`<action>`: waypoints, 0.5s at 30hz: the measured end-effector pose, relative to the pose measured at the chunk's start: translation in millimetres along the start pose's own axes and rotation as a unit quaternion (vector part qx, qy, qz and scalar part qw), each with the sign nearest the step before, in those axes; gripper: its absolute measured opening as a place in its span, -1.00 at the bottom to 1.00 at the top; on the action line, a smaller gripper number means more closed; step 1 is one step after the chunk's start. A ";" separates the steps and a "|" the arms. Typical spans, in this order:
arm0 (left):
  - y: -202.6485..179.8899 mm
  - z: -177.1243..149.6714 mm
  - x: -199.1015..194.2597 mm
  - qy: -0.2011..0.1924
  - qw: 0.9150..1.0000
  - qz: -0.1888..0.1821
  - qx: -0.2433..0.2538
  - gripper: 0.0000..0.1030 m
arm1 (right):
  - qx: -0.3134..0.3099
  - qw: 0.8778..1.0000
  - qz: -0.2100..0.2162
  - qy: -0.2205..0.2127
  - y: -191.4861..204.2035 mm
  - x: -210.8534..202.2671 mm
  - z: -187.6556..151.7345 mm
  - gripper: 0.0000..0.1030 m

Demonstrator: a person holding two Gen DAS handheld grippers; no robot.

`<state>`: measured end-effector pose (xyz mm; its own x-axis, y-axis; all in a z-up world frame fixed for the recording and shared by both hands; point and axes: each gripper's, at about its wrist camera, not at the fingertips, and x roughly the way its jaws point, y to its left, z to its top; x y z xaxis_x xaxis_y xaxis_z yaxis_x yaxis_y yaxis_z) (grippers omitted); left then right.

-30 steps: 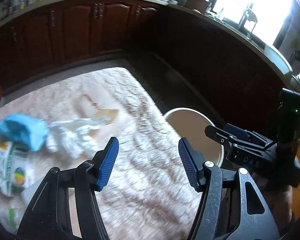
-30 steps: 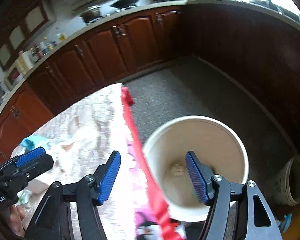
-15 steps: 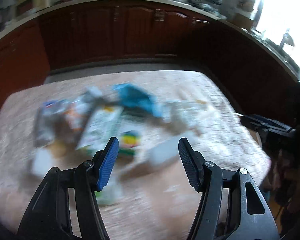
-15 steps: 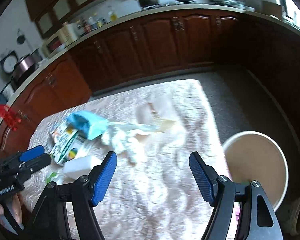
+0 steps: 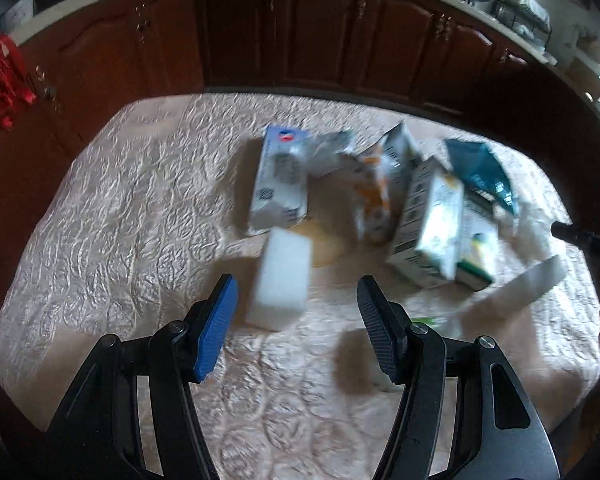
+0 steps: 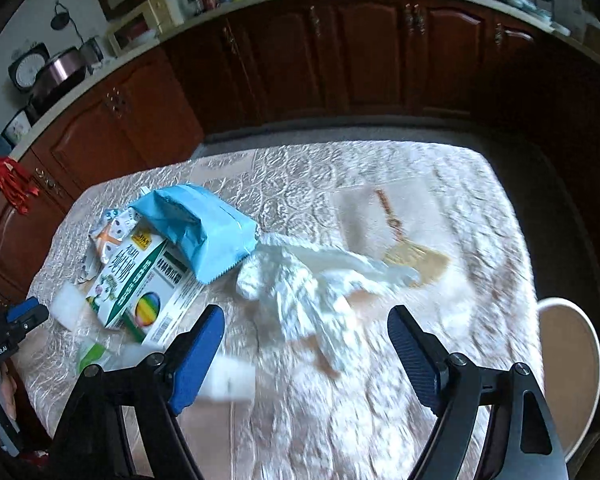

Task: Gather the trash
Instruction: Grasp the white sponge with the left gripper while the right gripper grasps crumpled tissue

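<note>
Right wrist view shows the right gripper point(image 6: 306, 350), jaws just widened and empty, swung from the cream round bin point(image 6: 568, 364) to the crumpled white plastic bag point(image 6: 300, 280), ready for another pickup, while the left gripper point(image 5: 296, 322) hangs half open, empty, over the white foam block point(image 5: 282, 280).

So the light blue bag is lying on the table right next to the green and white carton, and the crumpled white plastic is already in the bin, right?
Not quite. The crumpled white plastic is not in the bin; it lies on the table, as the right wrist view shows. The light blue bag does lie next to the green and white carton.
</note>
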<state>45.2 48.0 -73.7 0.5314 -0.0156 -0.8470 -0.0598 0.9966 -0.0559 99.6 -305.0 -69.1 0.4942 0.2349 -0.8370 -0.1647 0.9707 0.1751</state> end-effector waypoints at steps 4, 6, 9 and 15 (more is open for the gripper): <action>4.3 2.0 20.7 0.017 1.000 0.010 0.000 0.19 | -0.007 0.999 0.005 0.036 0.8 30.7 13.2 0.58; 5.3 2.8 29.5 0.020 1.000 0.010 0.001 0.19 | -0.001 0.998 0.016 0.055 -2.7 43.6 17.5 0.58; 7.5 3.8 36.8 0.020 1.000 0.004 -0.004 0.17 | 0.008 0.998 0.022 0.058 -6.0 53.6 19.4 0.58; 14.9 4.6 42.7 0.031 0.999 -0.024 -0.024 -0.46 | -0.001 0.999 0.025 0.049 -3.6 62.3 11.3 -0.08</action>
<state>70.9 62.6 -108.2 0.4818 -0.0689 -0.8735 -0.0766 0.9898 -0.1203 140.7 -293.3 -116.0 0.4003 0.2762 -0.8738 -0.1882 0.9580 0.2165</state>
